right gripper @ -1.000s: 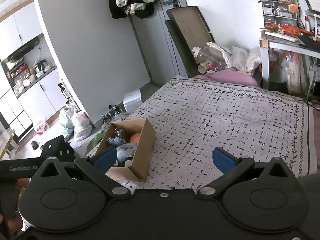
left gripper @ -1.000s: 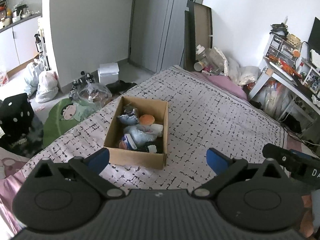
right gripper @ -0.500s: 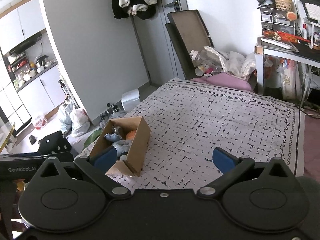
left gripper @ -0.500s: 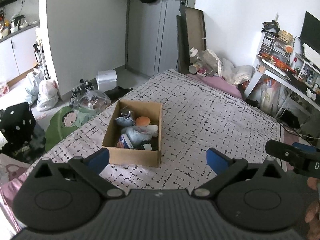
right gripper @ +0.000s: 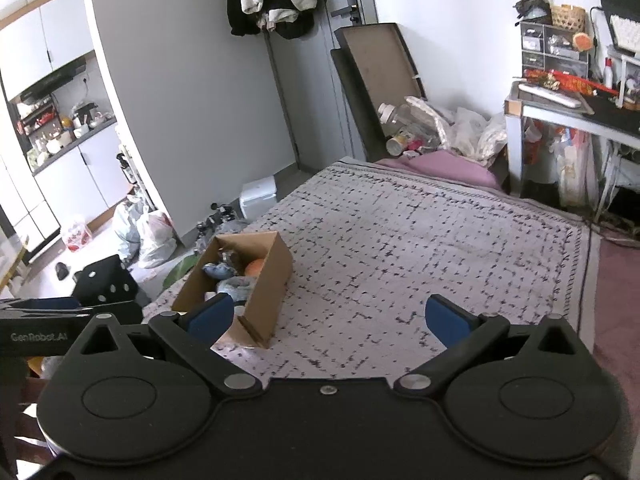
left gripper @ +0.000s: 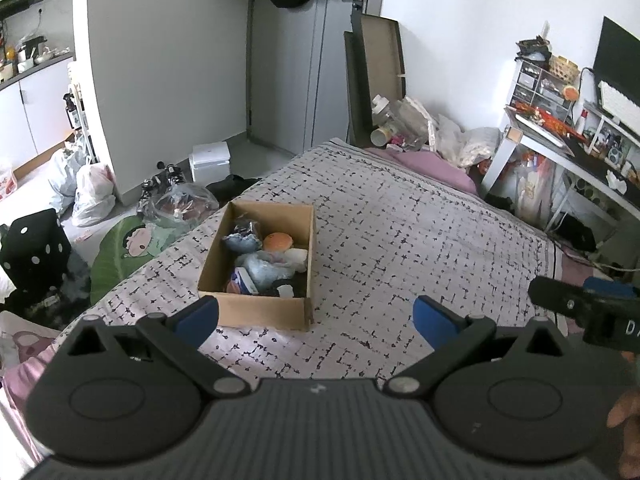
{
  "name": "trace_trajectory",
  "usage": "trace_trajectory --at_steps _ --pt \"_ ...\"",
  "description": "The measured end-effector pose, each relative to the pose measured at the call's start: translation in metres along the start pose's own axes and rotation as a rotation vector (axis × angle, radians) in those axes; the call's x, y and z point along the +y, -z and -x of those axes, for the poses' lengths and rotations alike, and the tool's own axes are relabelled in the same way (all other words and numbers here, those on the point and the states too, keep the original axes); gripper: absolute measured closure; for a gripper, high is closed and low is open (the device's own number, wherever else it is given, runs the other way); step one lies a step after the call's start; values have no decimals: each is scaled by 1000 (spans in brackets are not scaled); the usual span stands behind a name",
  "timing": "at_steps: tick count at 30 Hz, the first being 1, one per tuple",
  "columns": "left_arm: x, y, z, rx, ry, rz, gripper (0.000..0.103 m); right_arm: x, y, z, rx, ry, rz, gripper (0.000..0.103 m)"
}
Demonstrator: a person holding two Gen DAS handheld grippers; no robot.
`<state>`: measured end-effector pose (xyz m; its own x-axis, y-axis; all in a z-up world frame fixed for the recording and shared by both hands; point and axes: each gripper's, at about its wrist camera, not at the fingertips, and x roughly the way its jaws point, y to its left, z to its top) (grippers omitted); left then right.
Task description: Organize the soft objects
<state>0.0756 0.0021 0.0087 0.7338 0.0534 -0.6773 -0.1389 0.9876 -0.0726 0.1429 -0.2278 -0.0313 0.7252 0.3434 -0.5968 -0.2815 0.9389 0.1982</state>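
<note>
Hovering left gripper [left gripper: 316, 318] and right gripper [right gripper: 328, 318], fingers spread, cardboard box [left gripper: 256, 312] contents jumbled, indistinct.

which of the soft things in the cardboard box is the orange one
The round orange plush, toward the far end of the cardboard box, beside a grey-blue soft toy. The other things in the box are blue, white or dark.

Bed [left gripper: 400, 240] with white black-fleck patterned cover [right gripper: 400, 248]. Open cardboard box [left gripper: 262, 312] sits on cover near bed's left edge, soft items inside. Purple pillow [left gripper: 432, 166] at far end, touching cover edge. Rest of cover bare.
</note>
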Motion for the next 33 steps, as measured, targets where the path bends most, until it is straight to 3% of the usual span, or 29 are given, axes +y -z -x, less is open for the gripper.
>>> trace_trajectory --at_steps 33 --pt "-5 11 3 16 3 5 0 -12 5 3 28 41 -17 0"
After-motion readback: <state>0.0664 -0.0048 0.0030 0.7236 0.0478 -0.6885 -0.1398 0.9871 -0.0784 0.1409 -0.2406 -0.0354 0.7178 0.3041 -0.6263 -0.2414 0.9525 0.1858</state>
